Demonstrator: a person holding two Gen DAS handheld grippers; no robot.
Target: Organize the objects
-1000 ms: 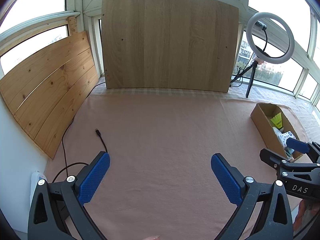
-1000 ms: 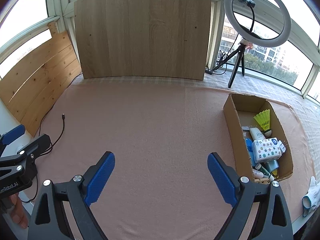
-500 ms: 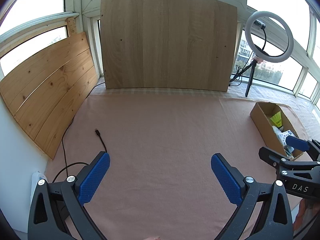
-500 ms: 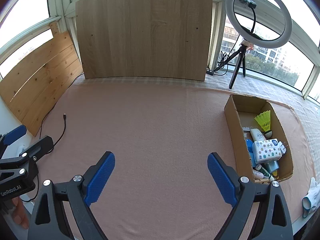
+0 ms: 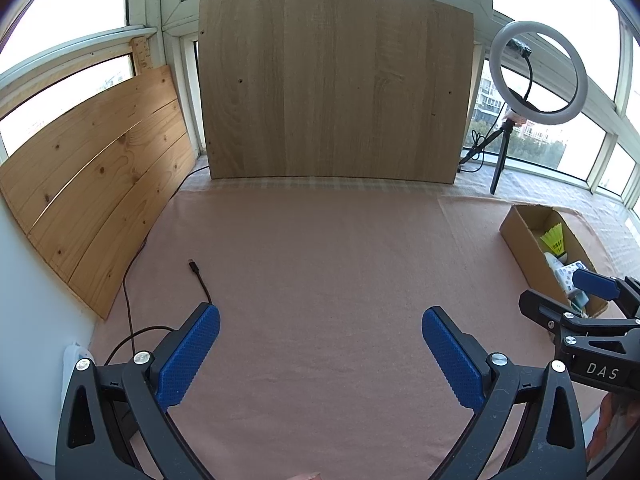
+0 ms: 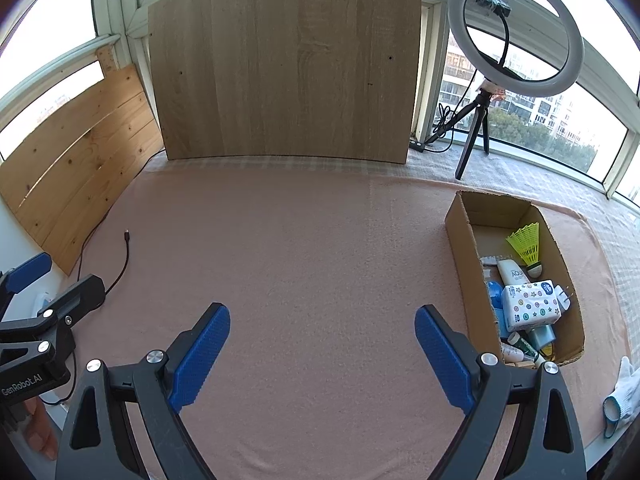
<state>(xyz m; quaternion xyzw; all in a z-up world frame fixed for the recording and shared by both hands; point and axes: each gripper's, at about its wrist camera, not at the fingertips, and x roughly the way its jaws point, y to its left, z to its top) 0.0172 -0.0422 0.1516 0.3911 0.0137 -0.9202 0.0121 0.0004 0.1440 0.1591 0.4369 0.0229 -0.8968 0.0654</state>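
A cardboard box (image 6: 464, 240) stands on the pink cloth at the right; it also shows in the left wrist view (image 5: 524, 240). In it lie a yellow shuttlecock (image 6: 527, 242), a white tube (image 6: 513, 272), a white tissue pack with coloured dots (image 6: 532, 304), a blue bottle (image 6: 496, 294) and other small items. My left gripper (image 5: 320, 340) is open and empty over the bare cloth. My right gripper (image 6: 322, 340) is open and empty, left of the box. Each gripper shows at the edge of the other's view.
A large wooden board (image 5: 336, 80) leans at the back and a plank panel (image 5: 92, 184) at the left. A black cable (image 5: 198, 274) lies on the cloth at left. A ring light on a tripod (image 6: 516, 28) stands back right. A white glove (image 6: 624, 392) lies at the right edge.
Both views have drifted slightly; the scene sits a little lower and shifted. Both grippers stay open and empty.
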